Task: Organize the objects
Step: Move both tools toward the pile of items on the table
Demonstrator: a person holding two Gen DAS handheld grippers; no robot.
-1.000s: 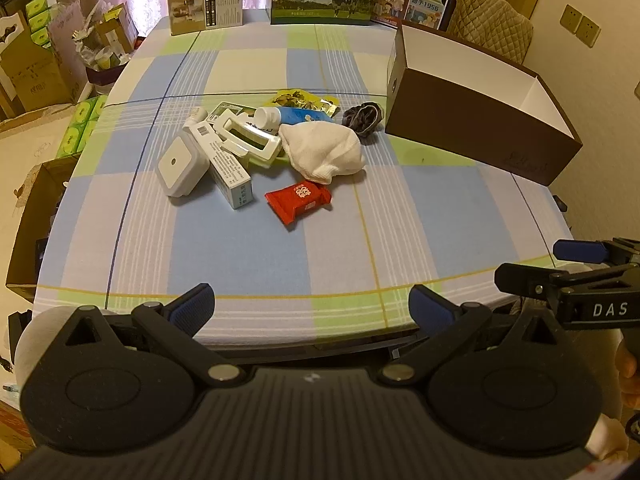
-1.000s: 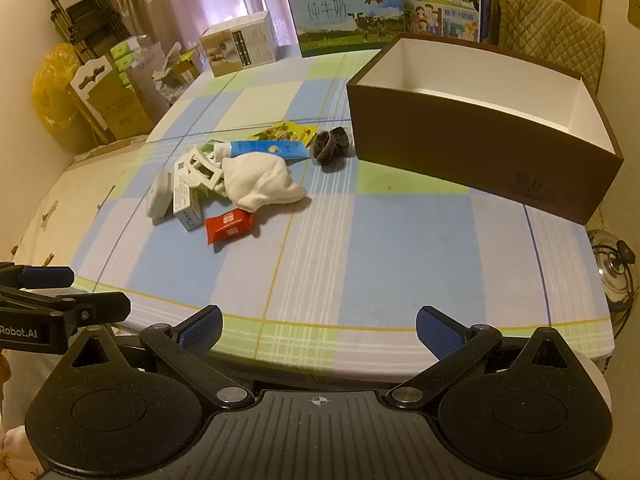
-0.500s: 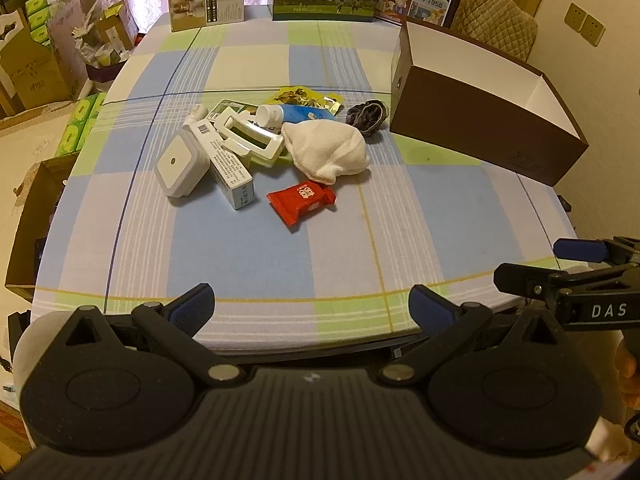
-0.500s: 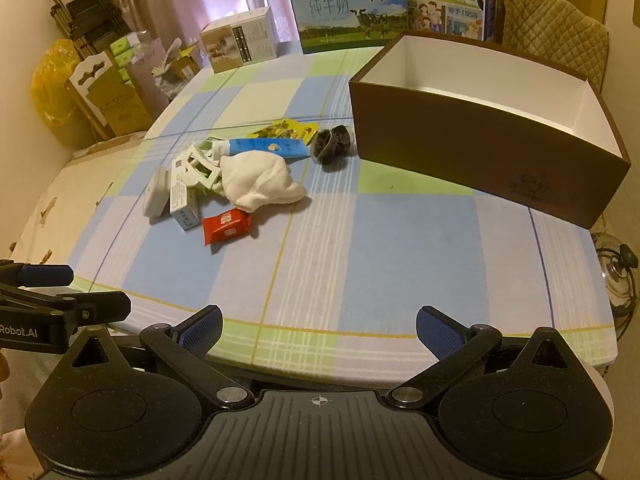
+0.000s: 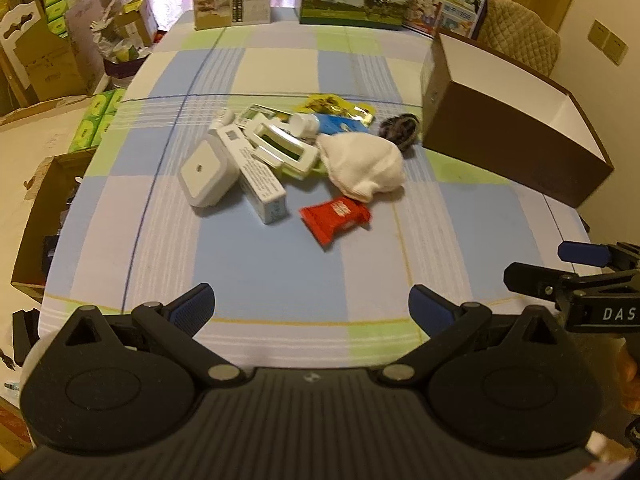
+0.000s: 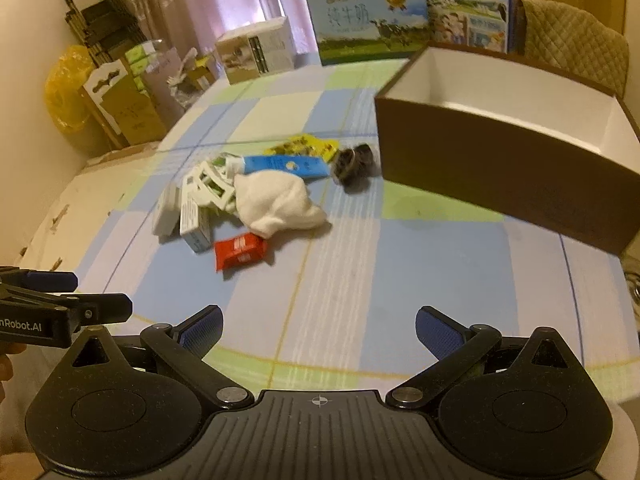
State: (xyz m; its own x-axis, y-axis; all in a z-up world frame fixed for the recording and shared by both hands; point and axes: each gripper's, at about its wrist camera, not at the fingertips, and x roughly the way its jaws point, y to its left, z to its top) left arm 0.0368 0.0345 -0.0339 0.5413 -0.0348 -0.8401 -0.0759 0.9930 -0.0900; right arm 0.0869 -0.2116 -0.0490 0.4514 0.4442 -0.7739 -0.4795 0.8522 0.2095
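Both grippers, left (image 5: 311,309) and right (image 6: 318,329), stand wide apart and empty at the table's (image 5: 280,272) near edge; the pile (image 5: 288,160) lies left of the box (image 6: 500,168), so I would take the nearest, the red packet (image 5: 335,220), first.

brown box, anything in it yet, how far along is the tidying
Nothing looks done: the part of the brown box interior that shows is bare. Nothing is in hand; the left gripper and right gripper are open at the table's near edge. The pile remains: red snack packet, white cloth, blue tube.
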